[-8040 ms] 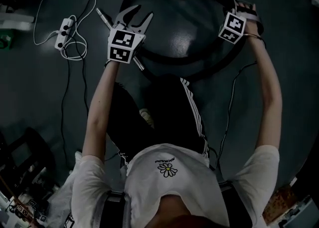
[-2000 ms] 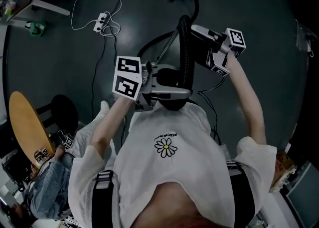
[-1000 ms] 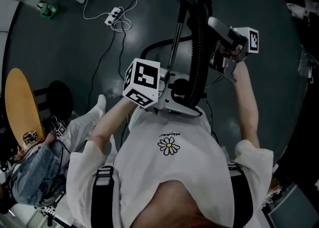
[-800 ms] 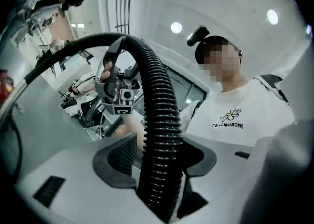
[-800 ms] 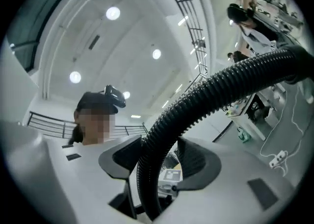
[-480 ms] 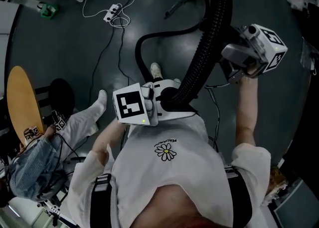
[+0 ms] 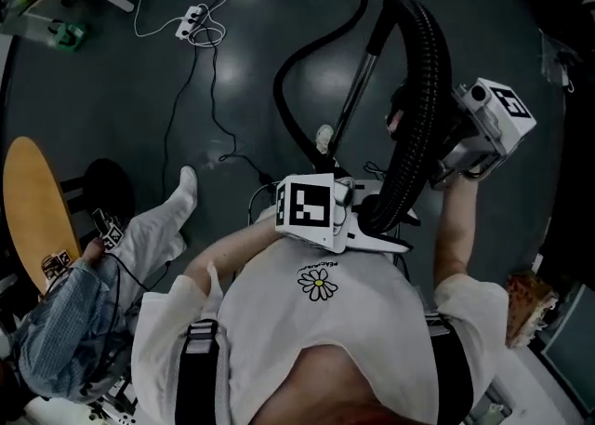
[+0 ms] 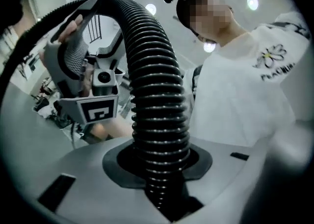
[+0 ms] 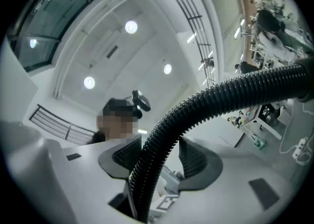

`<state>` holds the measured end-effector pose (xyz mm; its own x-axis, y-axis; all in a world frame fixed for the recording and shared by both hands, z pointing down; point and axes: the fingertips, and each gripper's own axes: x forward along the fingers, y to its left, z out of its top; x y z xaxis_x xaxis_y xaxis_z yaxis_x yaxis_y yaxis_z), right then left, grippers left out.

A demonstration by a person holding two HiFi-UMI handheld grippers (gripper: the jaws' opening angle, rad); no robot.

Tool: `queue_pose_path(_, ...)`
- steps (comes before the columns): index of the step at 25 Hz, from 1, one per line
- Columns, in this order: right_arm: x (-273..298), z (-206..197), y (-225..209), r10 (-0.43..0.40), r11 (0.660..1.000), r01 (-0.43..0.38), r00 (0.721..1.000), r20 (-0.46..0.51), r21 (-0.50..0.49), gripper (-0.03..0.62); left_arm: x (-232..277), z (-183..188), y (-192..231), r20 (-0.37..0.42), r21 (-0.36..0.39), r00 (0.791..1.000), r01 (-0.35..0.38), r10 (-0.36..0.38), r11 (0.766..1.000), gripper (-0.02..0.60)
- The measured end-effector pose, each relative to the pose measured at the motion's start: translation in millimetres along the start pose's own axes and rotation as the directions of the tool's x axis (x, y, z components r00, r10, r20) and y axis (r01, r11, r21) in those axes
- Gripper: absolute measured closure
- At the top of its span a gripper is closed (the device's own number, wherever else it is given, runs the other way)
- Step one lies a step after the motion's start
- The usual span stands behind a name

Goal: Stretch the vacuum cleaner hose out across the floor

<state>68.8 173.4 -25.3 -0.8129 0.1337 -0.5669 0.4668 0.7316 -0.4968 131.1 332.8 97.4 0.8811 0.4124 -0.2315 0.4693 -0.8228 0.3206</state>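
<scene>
The black ribbed vacuum hose (image 7: 429, 70) arches up in the air in front of the person's chest. One thinner end loops down across the dark floor (image 7: 232, 98) beside the metal wand (image 7: 349, 102). My left gripper (image 7: 386, 232) sits close to the chest, and its jaws have just been closing, pads pressed on the hose (image 8: 152, 71). The same left gripper (image 8: 159, 159) looks up along the hose towards the right gripper. Farther right, my right gripper (image 7: 444, 158) is shut on the hose too. In the right gripper view the hose (image 9: 221, 95) runs out between the right gripper (image 9: 159, 161) pads.
A white power strip (image 7: 191, 19) with a coiled cable lies on the floor at the upper left. A round wooden seat (image 7: 33, 200) and a seated person's leg (image 7: 153, 223) are at the left. The wearer's shoe (image 7: 323, 138) stands beside the wand. Clutter lines the right edge.
Both grippers have swung to the right with the hose. The left one has come in against the chest. The hose now bends in a tighter arch between them.
</scene>
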Motion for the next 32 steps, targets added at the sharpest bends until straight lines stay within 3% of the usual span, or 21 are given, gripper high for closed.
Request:
queue_pose_path(2,3.5,-10.1,20.1,0.016,0.998,-0.025,0.989,0.149,0.057,0.358,26.4,10.4,-41.7,0.096,-0.026,0.989,0.113,-0.11,0.993,0.442)
queue_pose_path(5,19.8,-37.0,57.1,0.053,0.994,-0.074,0.965,0.255,0.075,0.358,52.9,7.0,-100.6,0.126,-0.033,0.972,0.206,-0.2,0.978,0.442)
queue_pose_path(11,63.3,-110.1,130.2,0.021,1.0,-0.018,0.983,0.18,-0.015,0.358,57.6,-39.9,-190.6,0.082,0.058,0.98,0.179,-0.184,0.982,0.442)
queue_pose_path(14,67.6,-150.3,165.7,-0.055,0.99,0.068,0.993,0.105,-0.124,0.358,44.3,-76.8,-216.0,0.028,0.103,0.995,0.095,-0.099,0.99,0.442)
queue_pose_path(16,64.9,-176.2,188.5,-0.115,0.969,0.13,0.99,0.08,-0.209,0.358,32.5,-87.9,-224.9,0.077,0.152,0.993,-0.095,0.084,0.984,0.44)
queue_pose_path(17,62.4,-187.8,200.0,-0.14,0.956,0.157,0.986,0.086,-0.246,0.358,26.5,-85.3,-229.1,0.143,0.173,0.967,-0.232,0.209,0.957,0.44)
queue_pose_path(18,58.6,-197.7,211.8,-0.159,0.944,0.183,0.982,0.105,-0.276,0.358,20.3,-81.5,-234.1,0.211,0.186,0.916,-0.38,0.341,0.906,0.44)
queue_pose_path(20,50.7,-213.2,233.8,-0.192,0.923,0.226,0.972,0.137,-0.311,0.358,11.0,-83.6,-247.8,0.29,0.2,0.776,-0.622,0.561,0.757,0.44)
queue_pose_path(21,50.2,-220.1,242.7,-0.208,0.916,0.241,0.969,0.133,-0.32,0.358,9.9,-89.0,-256.7,0.299,0.199,0.722,-0.687,0.625,0.699,0.44)
queue_pose_path(22,52.2,-226.6,249.9,-0.221,0.913,0.249,0.968,0.121,-0.323,0.358,10.6,-94.8,-266.3,0.294,0.189,0.692,-0.719,0.659,0.669,0.44)
queue_pose_path(24,56.6,-234.1,258.0,-0.238,0.911,0.263,0.964,0.118,-0.317,0.358,11.7,-98.9,-282.1,0.276,0.167,0.684,-0.726,0.675,0.667,0.44)
queue_pose_path(27,56.9,-237.4,262.9,-0.24,0.913,0.287,0.953,0.186,-0.29,0.358,9.8,-91.6,-300.3,0.245,0.187,0.709,-0.703,0.661,0.686,0.439)
queue_pose_path(30,57.3,-240.9,258.6,-0.231,0.922,0.304,0.929,0.289,-0.241,0.358,-1.9,-91.7,-307.1,0.193,0.232,0.709,-0.704,0.678,0.671,0.439)
queue_pose_path(32,56.8,-244.6,248.6,-0.237,0.925,0.321,0.906,0.351,-0.203,0.358,-15.0,-94.5,-308.0,0.154,0.238,0.717,-0.695,0.68,0.679,0.439)
